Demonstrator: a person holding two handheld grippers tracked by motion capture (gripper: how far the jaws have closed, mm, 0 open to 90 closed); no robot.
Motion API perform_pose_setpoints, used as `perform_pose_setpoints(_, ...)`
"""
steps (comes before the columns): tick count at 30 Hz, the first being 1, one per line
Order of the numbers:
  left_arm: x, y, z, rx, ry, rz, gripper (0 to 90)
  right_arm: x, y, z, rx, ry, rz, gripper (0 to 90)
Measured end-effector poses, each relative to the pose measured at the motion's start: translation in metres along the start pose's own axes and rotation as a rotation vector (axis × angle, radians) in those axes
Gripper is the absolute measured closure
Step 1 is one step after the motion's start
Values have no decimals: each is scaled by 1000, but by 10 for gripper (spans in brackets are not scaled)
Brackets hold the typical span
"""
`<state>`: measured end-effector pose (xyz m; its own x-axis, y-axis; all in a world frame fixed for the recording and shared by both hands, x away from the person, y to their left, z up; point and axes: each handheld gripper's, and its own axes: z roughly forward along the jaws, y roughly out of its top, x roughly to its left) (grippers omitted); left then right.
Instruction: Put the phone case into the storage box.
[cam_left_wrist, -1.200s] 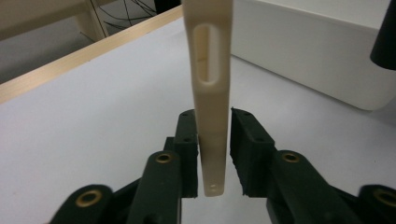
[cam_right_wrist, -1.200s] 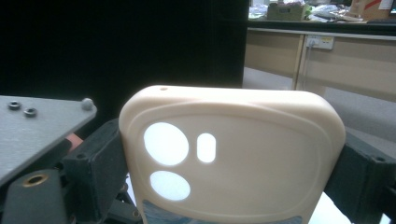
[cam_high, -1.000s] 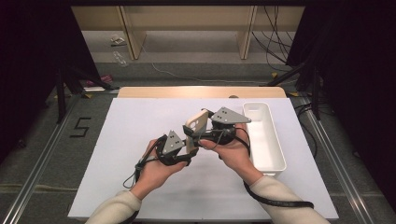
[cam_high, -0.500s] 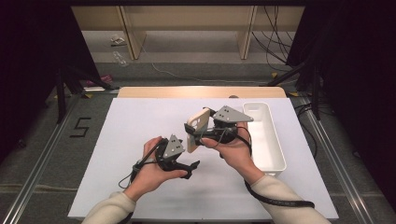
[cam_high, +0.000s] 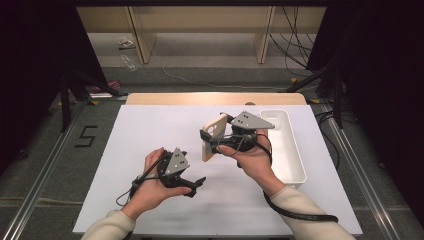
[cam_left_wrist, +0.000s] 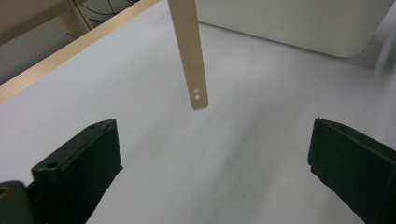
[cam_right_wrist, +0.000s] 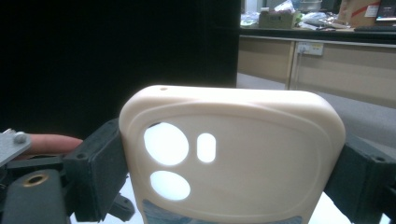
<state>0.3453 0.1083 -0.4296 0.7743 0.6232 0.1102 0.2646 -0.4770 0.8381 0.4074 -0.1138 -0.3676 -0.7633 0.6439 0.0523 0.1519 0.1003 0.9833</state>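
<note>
The bench (cam_high: 150, 130) carries a white sheet, and the biggest thing standing on it is a long white bin (cam_high: 289, 150) at the right-hand side. What shows of its inside in the high view looks bare; nothing sticks up over its rim. In the left gripper view the same bin (cam_left_wrist: 299, 23) shows as a pale rounded wall beyond the work.

The thing in hand is a cream phone case (cam_high: 212, 137). It hangs upright in the air above the bench, just left of the bin, clamped across its width by the right tongs (cam_high: 216, 139). In the right gripper view the phone case (cam_right_wrist: 233, 154) stands between the two black jaws with its camera cut-outs facing the lens, and both jaws press against its side edges.

The left tongs (cam_high: 197, 184) sit lower and nearer the person, apart from the case. Their jaws have just been opening and now stand wide with nothing between them; in the left gripper view the case's thin edge (cam_left_wrist: 189, 51) hangs ahead of them, beyond their reach.

As a judgement, the case has passed wholly to the right hand and the left hand's share is finished. What seems left is to set the case down, most likely into the bin, which waits just beside it.
</note>
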Motion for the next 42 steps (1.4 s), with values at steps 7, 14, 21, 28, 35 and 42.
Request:
perform_pose_setpoints(7,9,-10,-12,4,13,3,17,-3,3,-2,-12,-11,1,124)
perform_pose_setpoints(14,17,-16,-22,4,31,3,23,-8,5,-5,-23,-26,7,125)
perform_pose_setpoints(21,23,-22,-29,7,41,-8,23,-10,7,-7,-28,-34,12,125)
perform_pose_setpoints(28,26,-26,-35,7,49,-14,23,-14,10,-10,-35,-47,16,125)
perform_pose_setpoints(35,29,-28,-38,13,49,-15,23,-19,13,-13,-42,-63,20,125)
perform_pose_setpoints(42,31,-31,-38,21,52,-17,24,-25,17,-17,-55,-81,27,125)
